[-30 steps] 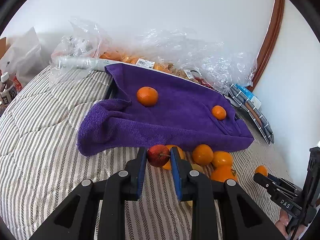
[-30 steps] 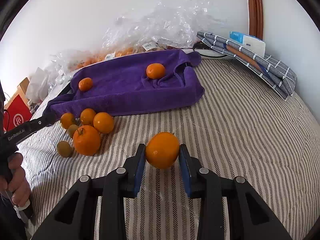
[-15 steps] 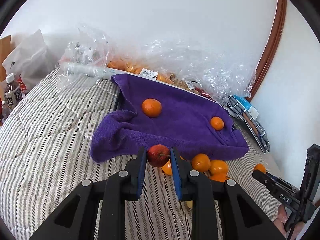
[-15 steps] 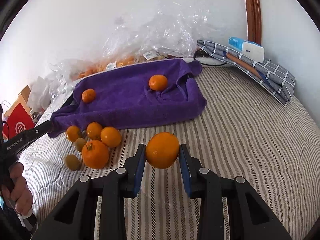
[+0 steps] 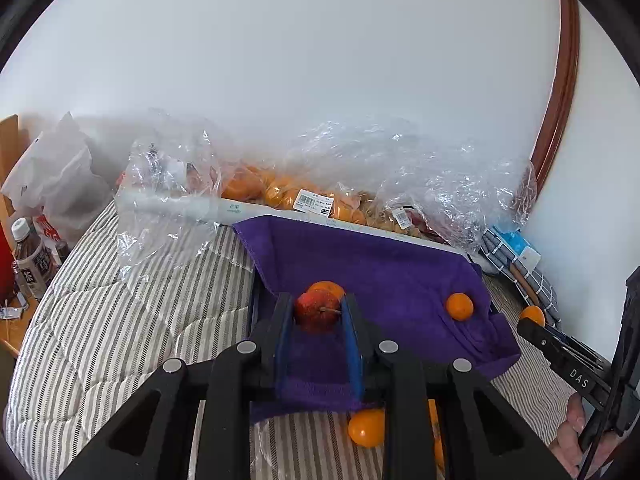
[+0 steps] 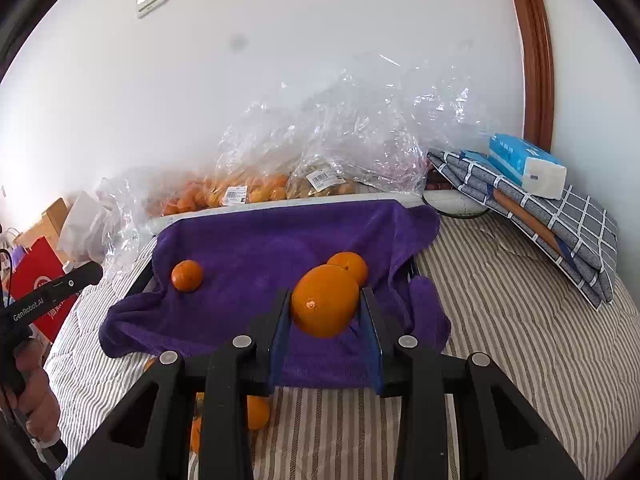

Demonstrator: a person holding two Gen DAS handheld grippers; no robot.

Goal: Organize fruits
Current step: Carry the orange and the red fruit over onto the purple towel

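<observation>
Both hand-held grippers carry fruit above the purple towel's near edge.

The left hand-held gripper [image 5: 317,314] is clamped on a red apple [image 5: 318,310], and the right hand-held gripper [image 6: 325,306] on a large orange [image 6: 325,300]. Two small oranges [image 6: 187,275] [image 6: 352,265] lie well apart on the purple towel [image 6: 260,248] (its middle is bare). A few more sit on the striped bed [image 6: 500,320] below the towel's edge, partly hidden.

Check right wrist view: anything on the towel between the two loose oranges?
Nothing. In the right wrist view the purple towel between the left orange and the right orange is bare fabric.
</observation>
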